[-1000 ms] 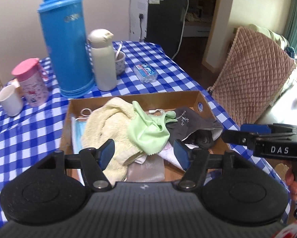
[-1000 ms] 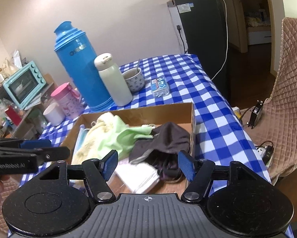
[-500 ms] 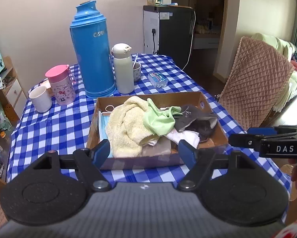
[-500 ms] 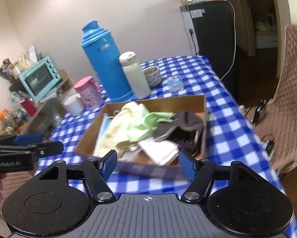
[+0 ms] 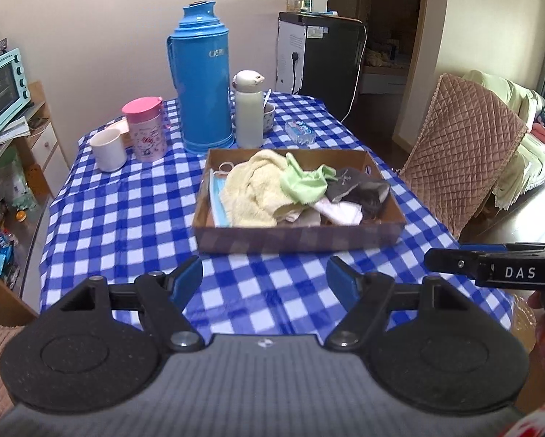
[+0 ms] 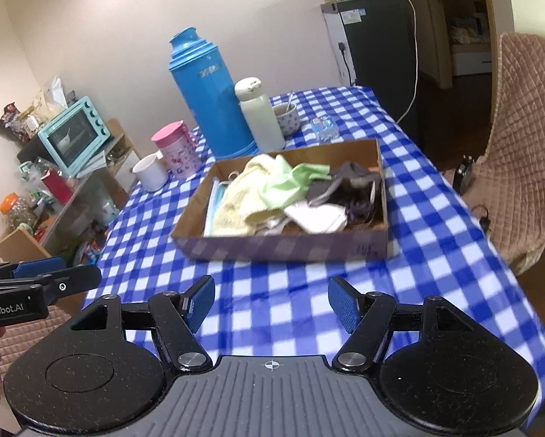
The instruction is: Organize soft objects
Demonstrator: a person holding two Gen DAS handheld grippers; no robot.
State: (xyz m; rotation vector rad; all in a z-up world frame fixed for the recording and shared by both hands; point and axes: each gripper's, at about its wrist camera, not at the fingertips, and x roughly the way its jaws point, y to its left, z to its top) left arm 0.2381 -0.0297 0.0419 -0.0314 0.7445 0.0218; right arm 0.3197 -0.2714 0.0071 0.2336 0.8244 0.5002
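In the left wrist view the left gripper (image 5: 265, 280) sits low in the frame over the blue-and-white checked tablecloth (image 5: 126, 215), its blue pads spread wide with nothing between them; its jaws have just been opening. The right gripper (image 6: 271, 304), low in the right wrist view, also stands with its pads apart and empty above the cloth. The cardboard box (image 5: 297, 238) lies at the middle of both frames, well apart from either gripper, and holds the soft things in a heap: a pale yellow towel (image 5: 252, 196) toward its left half, a light green cloth (image 5: 303, 184) draped over the towel's right side, a dark grey cloth (image 5: 352, 191) at the right, a white cloth (image 5: 339, 213) below it near the front wall, and a blue face mask (image 5: 217, 205) along the left wall. Behind the box, toward the upper middle of the frame, stand a tall blue thermos (image 5: 203, 80) and, just beside it on the right, a white bottle (image 5: 248, 109). A pink lidded cup (image 5: 146, 127) and a white mug (image 5: 108, 149) stand to the left. At the far left edge sits a teal toaster oven (image 5: 3, 91), off the table.
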